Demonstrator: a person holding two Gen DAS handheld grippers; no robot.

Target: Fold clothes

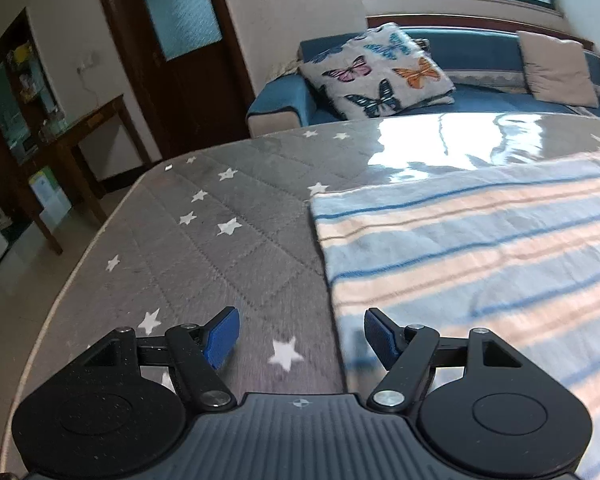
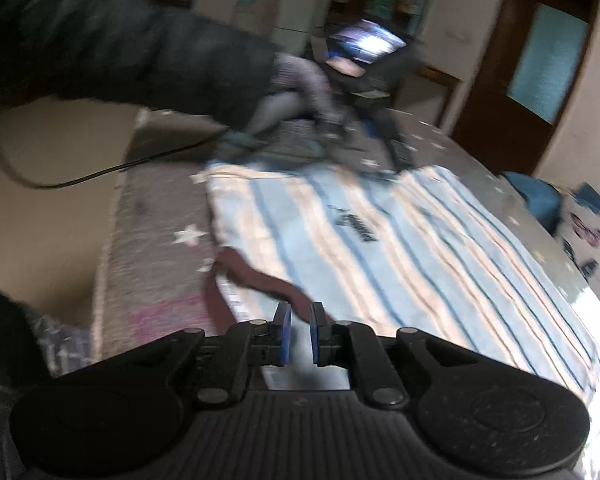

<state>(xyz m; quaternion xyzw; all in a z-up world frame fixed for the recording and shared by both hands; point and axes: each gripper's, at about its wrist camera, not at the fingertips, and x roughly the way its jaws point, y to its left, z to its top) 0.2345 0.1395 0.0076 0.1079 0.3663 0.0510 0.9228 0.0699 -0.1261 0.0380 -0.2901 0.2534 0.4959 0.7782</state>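
Observation:
A light blue garment with peach and dark blue stripes [image 1: 480, 248] lies flat on a grey star-patterned table [image 1: 220, 232]. My left gripper [image 1: 300, 334] is open, low over the garment's left edge, with nothing between its blue pads [image 1: 222, 338]. In the right wrist view the same garment [image 2: 400, 248] shows a dark maroon collar [image 2: 260, 280] near my right gripper [image 2: 300, 332]. The right jaws stand a narrow gap apart just above the collar edge; I cannot tell whether cloth is pinched. The other hand and its gripper [image 2: 384, 136] sit at the garment's far edge.
A blue sofa [image 1: 480, 92] with a butterfly cushion [image 1: 376, 72] stands past the table's far edge. A dark wooden door [image 1: 172, 40] and a side table [image 1: 80, 136] are at the left. A black cable [image 2: 100, 172] trails over the table's left side.

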